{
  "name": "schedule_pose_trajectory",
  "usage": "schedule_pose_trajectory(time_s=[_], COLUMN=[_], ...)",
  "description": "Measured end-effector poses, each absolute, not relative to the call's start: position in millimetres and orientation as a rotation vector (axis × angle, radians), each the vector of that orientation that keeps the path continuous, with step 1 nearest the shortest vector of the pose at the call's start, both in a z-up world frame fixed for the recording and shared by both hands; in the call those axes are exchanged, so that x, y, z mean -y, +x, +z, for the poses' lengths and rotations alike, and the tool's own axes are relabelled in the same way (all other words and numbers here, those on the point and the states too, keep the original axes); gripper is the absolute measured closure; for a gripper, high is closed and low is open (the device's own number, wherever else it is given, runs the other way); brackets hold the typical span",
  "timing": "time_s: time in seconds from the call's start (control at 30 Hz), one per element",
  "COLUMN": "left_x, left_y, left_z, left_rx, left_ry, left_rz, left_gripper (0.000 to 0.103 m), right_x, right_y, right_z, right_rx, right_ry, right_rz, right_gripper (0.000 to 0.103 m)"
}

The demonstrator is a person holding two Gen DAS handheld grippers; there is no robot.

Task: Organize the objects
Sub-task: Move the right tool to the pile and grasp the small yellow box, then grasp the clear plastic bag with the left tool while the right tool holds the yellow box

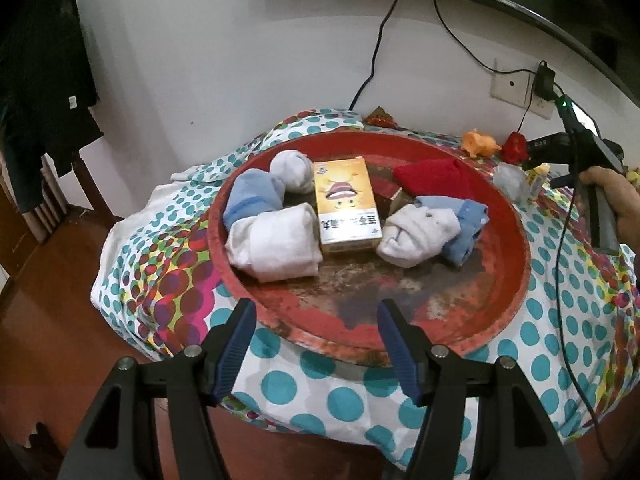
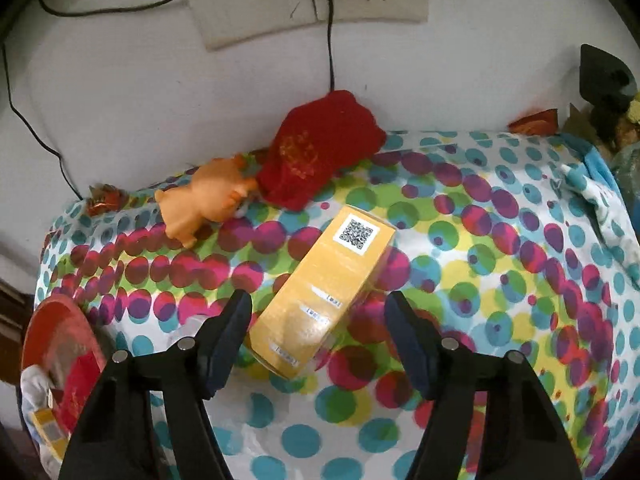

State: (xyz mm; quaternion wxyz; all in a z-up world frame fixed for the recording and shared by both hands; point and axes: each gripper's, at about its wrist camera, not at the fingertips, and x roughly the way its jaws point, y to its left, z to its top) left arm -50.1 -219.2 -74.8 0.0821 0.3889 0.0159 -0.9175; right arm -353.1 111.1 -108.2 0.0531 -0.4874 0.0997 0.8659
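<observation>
The right gripper [image 2: 318, 316] has its jaws apart around the lower end of the yellow box [image 2: 324, 294], which lies slanted on the dotted cloth [image 2: 480, 280] at the frame centre; the pads seem not to press it yet. I judge the step is grasping this box, so next the jaws must close squarely on its sides. The left gripper [image 1: 316, 334] waits released and empty at the lower edge of the red tray [image 1: 516, 280].
</observation>
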Motion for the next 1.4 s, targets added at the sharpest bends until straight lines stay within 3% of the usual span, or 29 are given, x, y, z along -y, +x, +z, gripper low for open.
schedule_pose_trajectory(time_s=[0.1,0.2,0.43,0.7,1.0,1.2,1.4], left_x=[209,197,150,78,18,-18,-20], left_y=[-52,-57,-81,-129,-218,-256,-288], left_z=[-72,-64,-49,-36,-62,-77,-86], left_rx=[-0.024,0.011,0.080,0.113,0.033,0.145,0.072], left_ry=[1.162,1.148,1.136,1.191,1.397,1.378,1.351], left_rz=[-2.756,-2.776,-2.877,-3.006,-3.012,-3.008,-2.972], left_gripper=[0.039,0.039,0.033,0.032,0.031,0.031,0.031], right_x=[-114,-118,-135,-165,-198,-203,-203], right_y=[-353,-351,-319,-274,-240,-237,-235], right_z=[-107,-113,-115,-118,-119,-120,-120], right_rx=[-0.249,-0.231,-0.047,0.324,0.219,0.157,0.150], right_ry=[-1.480,-1.515,-1.400,-1.271,-1.262,-1.253,-1.252], right_rz=[2.706,2.761,2.894,2.912,2.968,2.989,2.989], right_gripper=[0.068,0.075,0.075,0.075,0.075,0.075,0.075])
